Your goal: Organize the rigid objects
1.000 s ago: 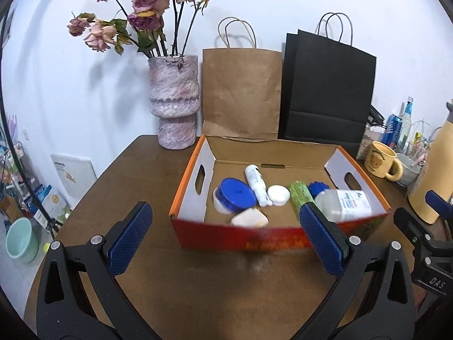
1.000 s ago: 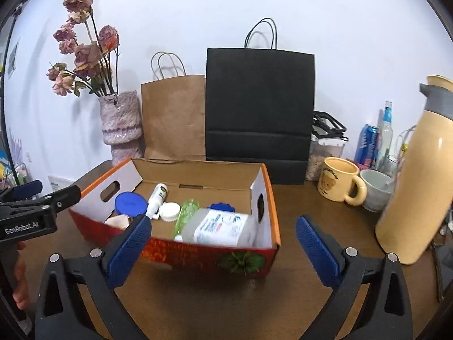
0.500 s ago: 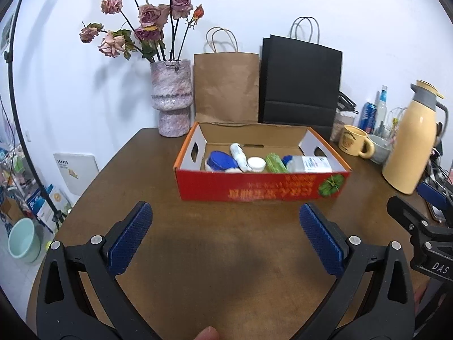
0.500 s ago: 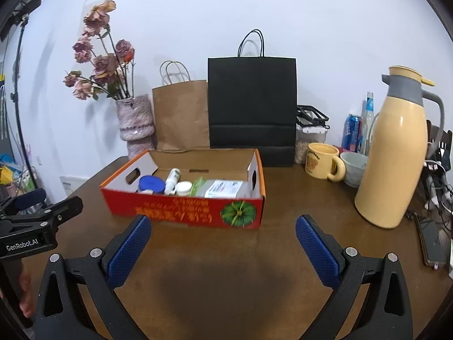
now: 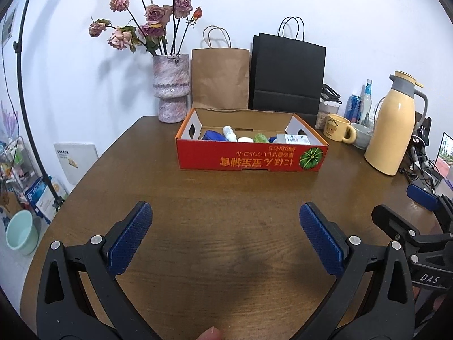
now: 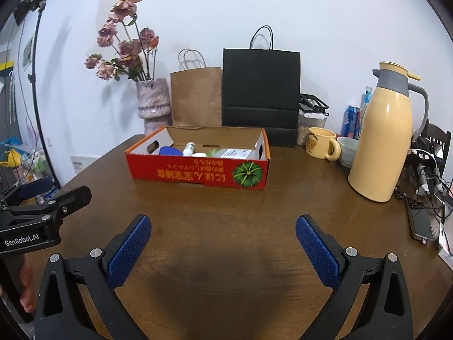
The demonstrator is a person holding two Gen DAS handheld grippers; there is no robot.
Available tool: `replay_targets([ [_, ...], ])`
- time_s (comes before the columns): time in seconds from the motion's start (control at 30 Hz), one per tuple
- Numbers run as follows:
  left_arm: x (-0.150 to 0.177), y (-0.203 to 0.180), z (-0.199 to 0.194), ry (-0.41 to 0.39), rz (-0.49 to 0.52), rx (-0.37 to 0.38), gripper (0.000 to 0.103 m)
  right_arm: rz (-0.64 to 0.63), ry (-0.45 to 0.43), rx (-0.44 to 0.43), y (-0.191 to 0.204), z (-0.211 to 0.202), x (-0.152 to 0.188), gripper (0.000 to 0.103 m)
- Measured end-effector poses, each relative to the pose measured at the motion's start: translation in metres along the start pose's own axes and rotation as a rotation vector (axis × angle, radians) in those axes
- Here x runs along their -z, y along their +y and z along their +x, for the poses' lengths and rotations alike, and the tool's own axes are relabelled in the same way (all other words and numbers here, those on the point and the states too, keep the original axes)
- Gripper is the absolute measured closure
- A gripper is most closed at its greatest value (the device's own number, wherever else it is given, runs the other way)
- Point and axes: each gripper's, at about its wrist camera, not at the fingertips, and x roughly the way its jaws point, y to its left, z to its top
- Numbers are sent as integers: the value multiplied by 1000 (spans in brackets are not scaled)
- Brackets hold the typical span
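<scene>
A red cardboard box (image 5: 249,160) (image 6: 198,171) stands in the middle of the brown table. Inside it lie a blue lid (image 5: 213,135) (image 6: 169,151), a white tube (image 5: 229,133) (image 6: 189,148), a small white jar (image 5: 245,140), a green packet (image 5: 260,137) and a white labelled bottle (image 5: 293,138) (image 6: 236,153). My left gripper (image 5: 225,221) hangs open over bare table well in front of the box, nothing between its fingers. My right gripper (image 6: 223,229) is open too, equally far back and empty.
Behind the box stand a vase of dried roses (image 5: 170,90), a brown paper bag (image 5: 220,78) and a black paper bag (image 5: 287,76). A yellow mug (image 6: 321,143), a bowl (image 6: 348,147), a cream thermos jug (image 6: 382,138) and a phone (image 6: 421,221) sit at the right.
Both grippers have pulled back from the box, which looks smaller and farther now. The box and its contents have stayed put. Both grippers remain open.
</scene>
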Motion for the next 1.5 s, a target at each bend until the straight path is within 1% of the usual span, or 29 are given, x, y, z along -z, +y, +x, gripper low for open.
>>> replay_targets([
  [0.33,9,5,-9,5,-5,3,0,0,-3,1,6,-9,5,0],
  [1.5,8,4,-9,8,-4,12,0,0,-8,4,5,-12,5,0],
])
